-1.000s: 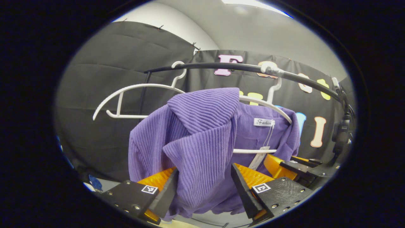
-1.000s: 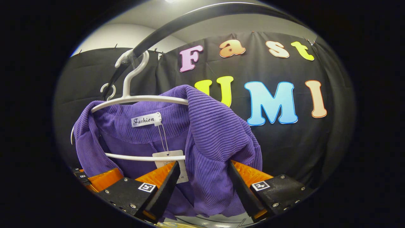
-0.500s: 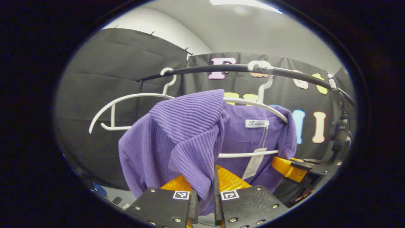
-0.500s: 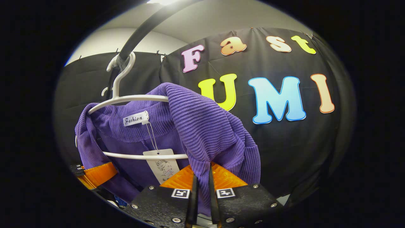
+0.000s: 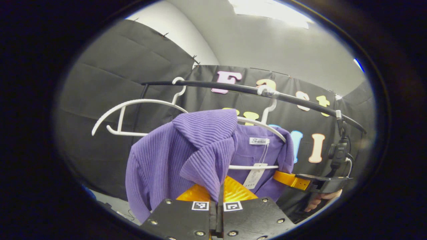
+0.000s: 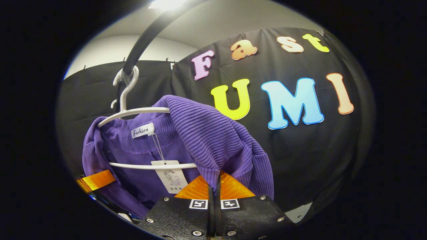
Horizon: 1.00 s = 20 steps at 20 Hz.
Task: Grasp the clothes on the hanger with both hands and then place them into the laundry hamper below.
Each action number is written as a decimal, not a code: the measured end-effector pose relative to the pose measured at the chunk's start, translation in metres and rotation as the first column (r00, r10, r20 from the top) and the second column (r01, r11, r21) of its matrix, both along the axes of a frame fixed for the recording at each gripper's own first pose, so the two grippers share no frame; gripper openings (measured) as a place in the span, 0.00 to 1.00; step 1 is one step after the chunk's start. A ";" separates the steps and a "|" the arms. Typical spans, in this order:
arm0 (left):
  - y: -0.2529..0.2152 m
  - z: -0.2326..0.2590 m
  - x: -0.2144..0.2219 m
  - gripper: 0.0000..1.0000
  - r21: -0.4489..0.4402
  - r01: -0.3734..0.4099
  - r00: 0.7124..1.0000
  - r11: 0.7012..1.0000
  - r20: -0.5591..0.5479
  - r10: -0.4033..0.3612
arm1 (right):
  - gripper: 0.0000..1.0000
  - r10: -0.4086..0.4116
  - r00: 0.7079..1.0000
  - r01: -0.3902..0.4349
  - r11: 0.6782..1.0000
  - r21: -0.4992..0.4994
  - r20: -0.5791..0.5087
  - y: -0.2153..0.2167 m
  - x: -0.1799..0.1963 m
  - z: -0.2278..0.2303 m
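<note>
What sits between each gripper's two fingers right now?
A pinched fold of the purple ribbed knit garment: left gripper in the left gripper view, right gripper in the right gripper view.

A black rail (image 5: 233,87) runs across the booth and carries two white hangers. The empty hanger (image 5: 133,110) hooks on near the rail's left end in the left gripper view. The second hanger (image 6: 133,111) hooks on farther along, and a purple ribbed sweater (image 6: 206,133) drapes over its shoulders, a paper tag (image 6: 170,175) dangling across its lower bar.
</note>
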<state>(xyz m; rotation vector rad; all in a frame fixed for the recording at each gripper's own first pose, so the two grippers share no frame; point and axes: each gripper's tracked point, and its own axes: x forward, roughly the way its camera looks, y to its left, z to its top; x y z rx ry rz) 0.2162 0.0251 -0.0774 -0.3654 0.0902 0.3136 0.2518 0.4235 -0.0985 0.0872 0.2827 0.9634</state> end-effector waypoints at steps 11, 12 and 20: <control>0.038 0.064 -0.053 0.01 0.028 -0.062 0.993 0.998 0.105 0.059 | 0.00 -0.094 0.990 0.094 0.996 0.001 0.106 -0.037 0.023 0.015; 0.043 0.068 -0.057 0.01 0.024 -0.070 0.992 0.997 0.111 0.067 | 0.00 -0.106 0.988 0.105 0.994 0.014 0.112 -0.039 0.024 0.016; 0.089 0.085 -0.075 0.01 0.085 -0.170 0.980 0.982 0.121 0.160 | 0.00 -0.176 0.965 0.165 0.984 0.071 0.195 -0.053 0.043 0.033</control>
